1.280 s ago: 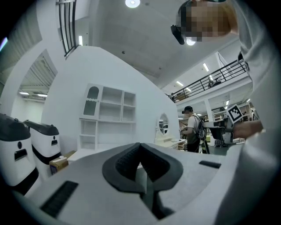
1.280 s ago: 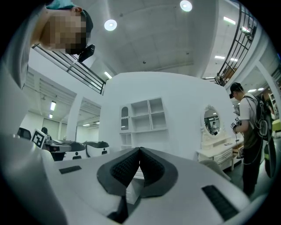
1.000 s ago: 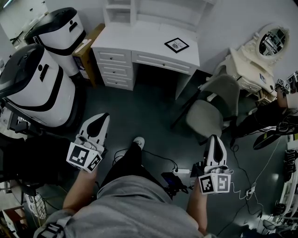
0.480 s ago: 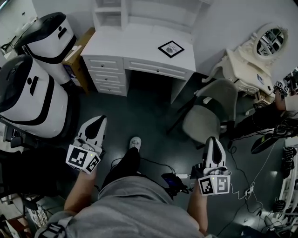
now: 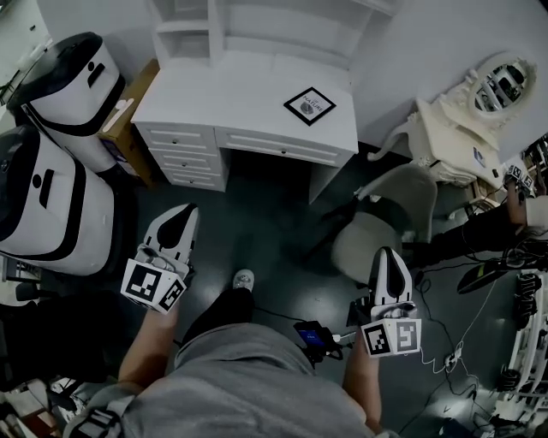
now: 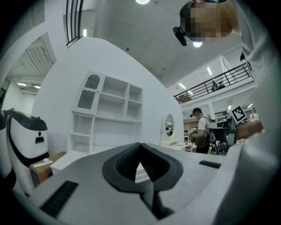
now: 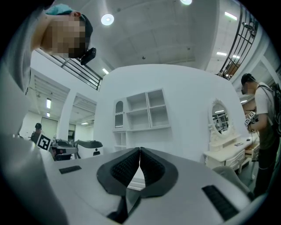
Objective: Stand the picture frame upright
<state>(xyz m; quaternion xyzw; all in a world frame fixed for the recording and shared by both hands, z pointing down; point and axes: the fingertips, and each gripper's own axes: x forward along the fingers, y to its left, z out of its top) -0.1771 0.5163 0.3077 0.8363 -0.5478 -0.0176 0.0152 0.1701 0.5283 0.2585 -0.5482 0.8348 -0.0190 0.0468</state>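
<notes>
left gripper [image 5: 179, 217]: jaws pressed together, nothing between the pads; held low and level, pointing toward the desk.
right gripper [image 5: 387, 255]: jaws likewise closed tight and empty; level, pointing the same way.
bearer: a person standing on the dark floor [image 5: 257, 222], one shoe [image 5: 244, 279] showing between the two grippers; well apart from the desk.
chair [image 5: 377, 231]: grey, ahead of the right gripper, near the desk's right end.
desk [image 5: 231, 94]: white, drawers on its left side, shelf unit [image 5: 257, 21] standing along its back.
picture frame [image 5: 309, 105]: dark-edged, square, lying flat and face up on the desk top, toward the right, turned cornerwise; nothing touches it.
surroundings: two white-and-black machines [image 5: 51, 197] at left; dressing table [image 5: 467, 128] with oval mirror at right.
done: nothing, to judge by how the frame lies.
left to do: close the gap to the desk, open a gripper, take an edge, tip the frame up and leave it standing; whether it has a back prop cannot be told.
</notes>
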